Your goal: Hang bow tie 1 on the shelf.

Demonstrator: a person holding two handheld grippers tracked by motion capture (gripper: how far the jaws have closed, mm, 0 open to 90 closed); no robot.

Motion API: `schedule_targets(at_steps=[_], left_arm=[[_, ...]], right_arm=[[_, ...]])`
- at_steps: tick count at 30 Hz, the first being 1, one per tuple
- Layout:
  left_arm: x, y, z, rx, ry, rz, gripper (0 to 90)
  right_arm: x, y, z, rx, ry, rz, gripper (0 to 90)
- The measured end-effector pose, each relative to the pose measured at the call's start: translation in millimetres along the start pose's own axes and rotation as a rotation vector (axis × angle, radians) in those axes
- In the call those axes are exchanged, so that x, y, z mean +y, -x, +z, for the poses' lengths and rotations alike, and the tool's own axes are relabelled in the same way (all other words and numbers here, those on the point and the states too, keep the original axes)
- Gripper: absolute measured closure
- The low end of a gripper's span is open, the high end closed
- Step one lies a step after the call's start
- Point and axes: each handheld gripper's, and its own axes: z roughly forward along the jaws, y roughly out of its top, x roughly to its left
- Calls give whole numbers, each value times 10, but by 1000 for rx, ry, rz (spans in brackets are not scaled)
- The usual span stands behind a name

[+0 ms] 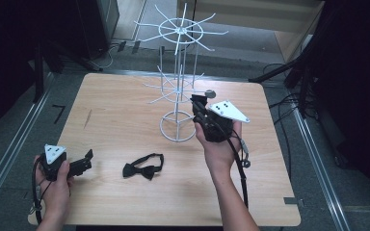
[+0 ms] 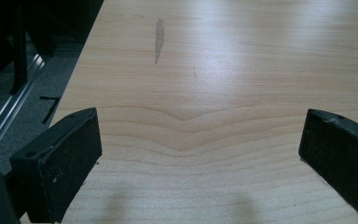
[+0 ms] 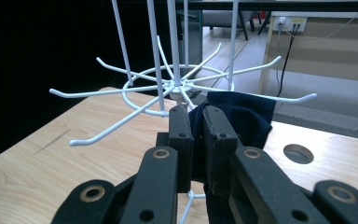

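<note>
Right tongs (image 3: 193, 135) are clamped on a dark cloth (image 3: 242, 119), held up right at the lower ring of the white rack (image 1: 177, 91). Left tongs (image 2: 200, 154) sit wide open with nothing in them, low over the tabletop (image 1: 125, 115), well off the rack. A bow tie (image 1: 144, 168) lies just in front of the rack.

**Count on the table**

One wooden table (image 1: 125, 96). One white wire rack (image 1: 178, 72) with two tiers of hooks. Two bow ties: one black bow tie (image 1: 144, 168) lying flat on the table, one dark blue bow tie (image 3: 242, 119) pinched in my right claw (image 3: 196, 123) at the rack's lower tier. Two claws total; my left claw (image 2: 200, 140) has nothing between its jaws. One round hole (image 3: 298, 153) in the tabletop.
</note>
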Motion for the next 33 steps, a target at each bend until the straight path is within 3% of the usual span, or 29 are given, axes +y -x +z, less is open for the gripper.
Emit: schedule_targets(at_steps=[20,26,33], left_arm=[[2,2,4,-2,-3,4,0],[1,4,3,-2,-4,4,0],[2,3,4,-4,-4,7,0]], right_arm=[[-30,-8,210,11,3,-8,816],[-53,-3,252,22,-3,-30,798],[-117,-5,232,22,14,-79,716]])
